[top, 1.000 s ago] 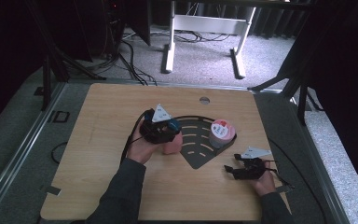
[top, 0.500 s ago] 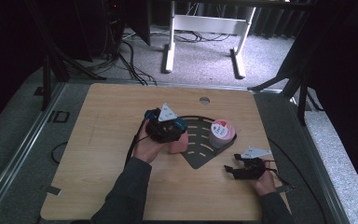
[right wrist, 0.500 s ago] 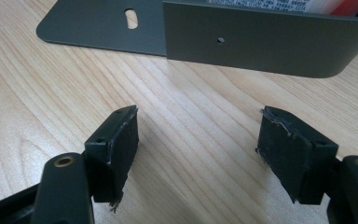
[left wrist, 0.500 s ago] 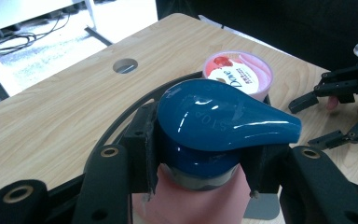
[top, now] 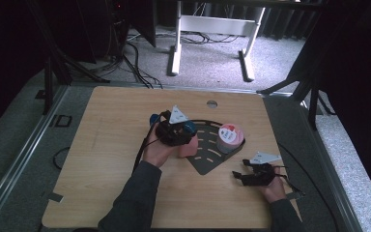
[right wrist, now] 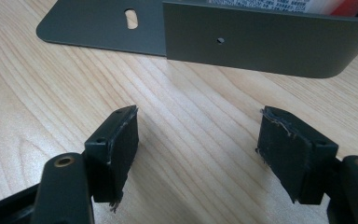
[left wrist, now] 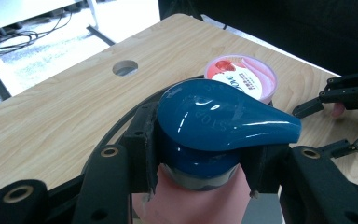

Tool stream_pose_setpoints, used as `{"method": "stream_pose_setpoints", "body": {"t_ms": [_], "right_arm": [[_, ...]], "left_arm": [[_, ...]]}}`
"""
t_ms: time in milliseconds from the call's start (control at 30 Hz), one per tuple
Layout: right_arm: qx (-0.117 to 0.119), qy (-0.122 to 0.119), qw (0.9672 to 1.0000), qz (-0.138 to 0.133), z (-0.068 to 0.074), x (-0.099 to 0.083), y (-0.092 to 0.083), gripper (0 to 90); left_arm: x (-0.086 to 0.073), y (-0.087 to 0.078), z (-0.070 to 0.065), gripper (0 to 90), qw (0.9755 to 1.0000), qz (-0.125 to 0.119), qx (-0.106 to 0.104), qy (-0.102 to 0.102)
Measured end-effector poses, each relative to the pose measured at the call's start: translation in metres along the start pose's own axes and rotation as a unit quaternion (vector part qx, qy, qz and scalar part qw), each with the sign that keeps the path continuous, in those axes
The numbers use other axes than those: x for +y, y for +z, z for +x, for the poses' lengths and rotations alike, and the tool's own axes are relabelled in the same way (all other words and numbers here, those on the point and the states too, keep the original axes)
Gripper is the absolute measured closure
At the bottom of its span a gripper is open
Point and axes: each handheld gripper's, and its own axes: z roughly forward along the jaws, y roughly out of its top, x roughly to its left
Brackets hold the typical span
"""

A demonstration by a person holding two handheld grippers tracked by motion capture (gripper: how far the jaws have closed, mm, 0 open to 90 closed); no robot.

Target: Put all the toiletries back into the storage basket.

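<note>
**Blue pump cap in my left grip, above the grey tray**

Blue glossy plastic, the teardrop-shaped pump head of a pink bottle [left wrist: 223, 123], sits between the black jaws of my left gripper [left wrist: 200, 154]. The pads press on the collar under the pump head from both sides, so the bottle is clenched by its top; I think I take it there because the neck is narrower than the pink body. In the high view my left gripper [top: 175, 131] is in the middle of the frame, at the left edge of the dark grey fan-shaped metal tray [top: 207, 162], and the pink bottle body [top: 188, 147] stands just under it.

The round pink cup with a strawberry lid [top: 230, 137] already stands on the right part of that tray, against its raised wall, so I judge the bottle should go beside it.

My right gripper [top: 244, 176] rests low on the light wooden table [top: 106, 145], in the lower right, jaws apart and holding nothing. It waits away from the tray so it does not block the way.
</note>
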Motion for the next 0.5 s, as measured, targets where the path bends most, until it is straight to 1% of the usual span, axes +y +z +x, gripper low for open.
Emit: {"method": "stream_pose_setpoints", "body": {"t_ms": [500], "right_arm": [[0.001,-0.001,1.0,0.001,0.0,0.0,0.0,28.5]], "left_arm": [[0.007,0.015,0.001,52.6,0.9999,0.004,0.014,-0.003]]}}
